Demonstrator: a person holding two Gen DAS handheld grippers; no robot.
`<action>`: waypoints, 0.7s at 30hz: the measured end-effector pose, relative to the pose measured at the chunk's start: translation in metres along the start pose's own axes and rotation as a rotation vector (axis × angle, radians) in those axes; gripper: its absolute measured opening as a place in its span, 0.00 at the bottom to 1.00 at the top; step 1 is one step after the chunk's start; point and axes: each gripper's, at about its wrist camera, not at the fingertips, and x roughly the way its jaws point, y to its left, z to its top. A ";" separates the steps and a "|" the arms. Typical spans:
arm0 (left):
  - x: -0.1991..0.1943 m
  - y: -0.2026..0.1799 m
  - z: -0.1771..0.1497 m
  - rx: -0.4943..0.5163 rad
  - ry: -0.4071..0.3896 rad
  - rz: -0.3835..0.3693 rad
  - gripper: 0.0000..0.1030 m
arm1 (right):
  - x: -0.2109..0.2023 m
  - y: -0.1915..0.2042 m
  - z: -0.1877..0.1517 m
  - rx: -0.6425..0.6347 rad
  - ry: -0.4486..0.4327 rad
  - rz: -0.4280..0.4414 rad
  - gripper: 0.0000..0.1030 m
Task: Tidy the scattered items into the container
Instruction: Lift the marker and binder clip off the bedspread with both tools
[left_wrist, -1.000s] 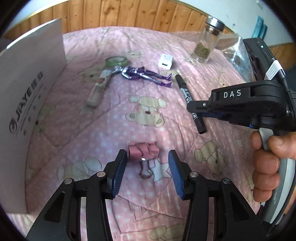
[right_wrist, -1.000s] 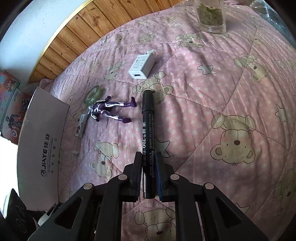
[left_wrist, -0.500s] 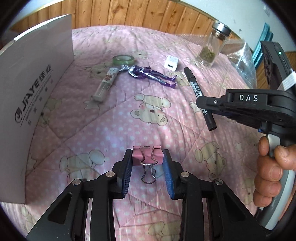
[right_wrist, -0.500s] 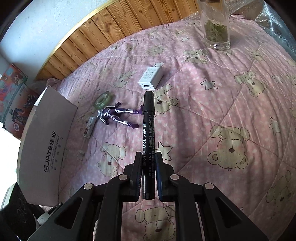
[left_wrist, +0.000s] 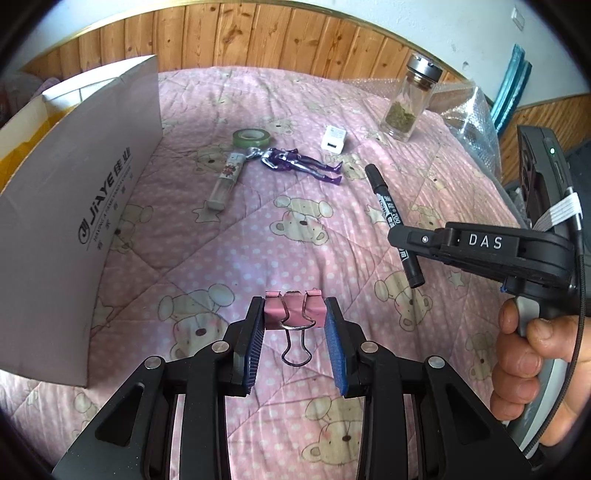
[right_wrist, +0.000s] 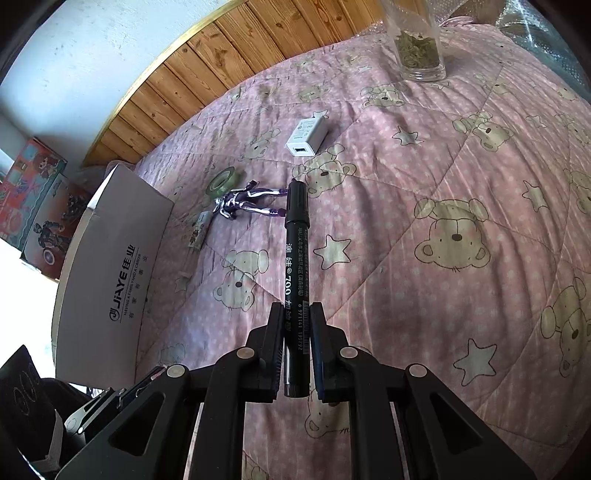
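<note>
Both claws lifted: left claw (left_wrist: 294, 325) grips binder clip (left_wrist: 294, 314), right claw (right_wrist: 296, 345) marker (right_wrist: 294, 273).

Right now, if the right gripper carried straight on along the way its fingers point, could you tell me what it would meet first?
Probably the purple figure: the black marker clamped in the right gripper points at its legs. Depth is unclear; the bedspread might come first.
</note>
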 end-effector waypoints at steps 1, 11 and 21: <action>-0.003 0.001 -0.001 -0.001 -0.004 -0.002 0.32 | -0.002 -0.001 -0.002 0.000 0.000 0.002 0.14; -0.028 0.009 -0.002 0.000 -0.046 -0.027 0.32 | -0.009 0.011 -0.023 -0.021 0.010 0.013 0.14; -0.046 0.008 0.003 -0.003 -0.093 -0.079 0.32 | -0.021 0.026 -0.051 -0.017 0.024 0.049 0.14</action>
